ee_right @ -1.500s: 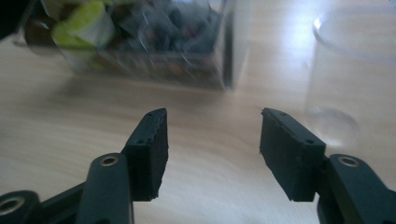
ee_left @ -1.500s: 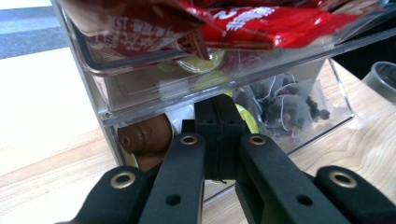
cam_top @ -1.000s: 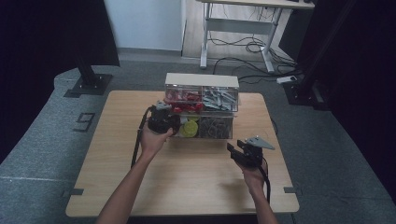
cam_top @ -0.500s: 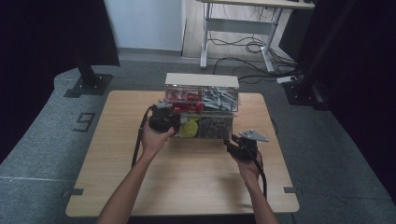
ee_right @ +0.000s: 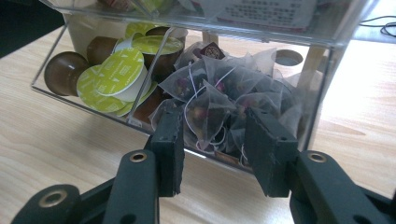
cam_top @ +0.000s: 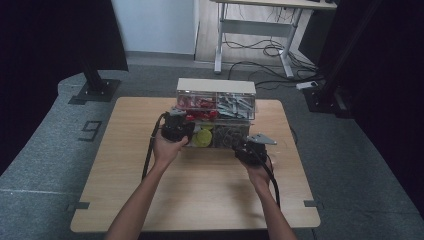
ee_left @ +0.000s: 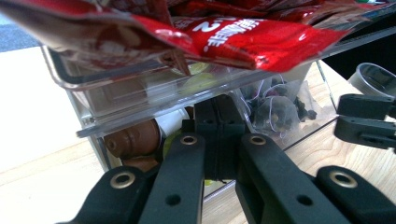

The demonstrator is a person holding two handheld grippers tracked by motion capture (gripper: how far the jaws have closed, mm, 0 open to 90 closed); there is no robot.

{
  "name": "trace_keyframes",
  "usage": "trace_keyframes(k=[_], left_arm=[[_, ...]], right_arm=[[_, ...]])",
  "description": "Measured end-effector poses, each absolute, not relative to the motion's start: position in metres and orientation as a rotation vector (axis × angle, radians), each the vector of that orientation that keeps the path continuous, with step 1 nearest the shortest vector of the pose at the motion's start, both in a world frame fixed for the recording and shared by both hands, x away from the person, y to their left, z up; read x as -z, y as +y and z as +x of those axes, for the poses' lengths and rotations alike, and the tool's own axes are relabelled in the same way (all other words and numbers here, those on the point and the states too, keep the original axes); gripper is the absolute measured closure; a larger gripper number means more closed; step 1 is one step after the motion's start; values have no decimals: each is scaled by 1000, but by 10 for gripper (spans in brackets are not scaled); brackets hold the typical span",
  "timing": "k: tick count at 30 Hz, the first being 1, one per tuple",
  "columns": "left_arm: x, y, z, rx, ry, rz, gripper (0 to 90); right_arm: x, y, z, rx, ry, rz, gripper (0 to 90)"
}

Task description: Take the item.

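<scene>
The right gripper [ee_right: 212,144] has its jaws partly apart with nothing pinched, and they've just been narrowing. It sits right at the front lip of the lower drawer [ee_right: 140,122], lined up with the heap of tea bags [ee_right: 224,93], so it looks set to grab the drawer edge or reach inside. The left gripper [ee_left: 217,140] is fully closed, jaws pressed against the clear organizer [cam_top: 216,112], probably bracing it so it doesn't slide on the table [cam_top: 200,190]. Coffee pods [ee_right: 109,74] fill the neighbouring compartment, red packets [ee_left: 243,35] the tier above.

Wooden table [cam_top: 200,195], grey floor mat [cam_top: 45,145], desk frame [cam_top: 260,30], floor cables [cam_top: 260,50]
</scene>
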State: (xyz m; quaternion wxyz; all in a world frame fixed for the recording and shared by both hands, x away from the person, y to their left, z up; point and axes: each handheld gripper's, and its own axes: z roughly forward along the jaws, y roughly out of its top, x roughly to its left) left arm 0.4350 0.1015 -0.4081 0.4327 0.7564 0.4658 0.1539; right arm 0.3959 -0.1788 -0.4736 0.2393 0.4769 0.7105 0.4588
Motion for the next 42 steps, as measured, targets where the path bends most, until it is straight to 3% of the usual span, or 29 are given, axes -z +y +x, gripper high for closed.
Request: trace_keyframes(k=[35, 39, 42], left_arm=[[410, 98, 436, -365, 1157, 1889, 900], [410, 98, 437, -359, 1157, 1887, 900], [410, 98, 436, -356, 1157, 1885, 900]], right_arm=[[485, -163, 435, -1229, 1949, 1344, 610], [489, -163, 437, -1230, 1960, 1352, 677], [490, -162, 438, -1234, 1983, 1340, 778]])
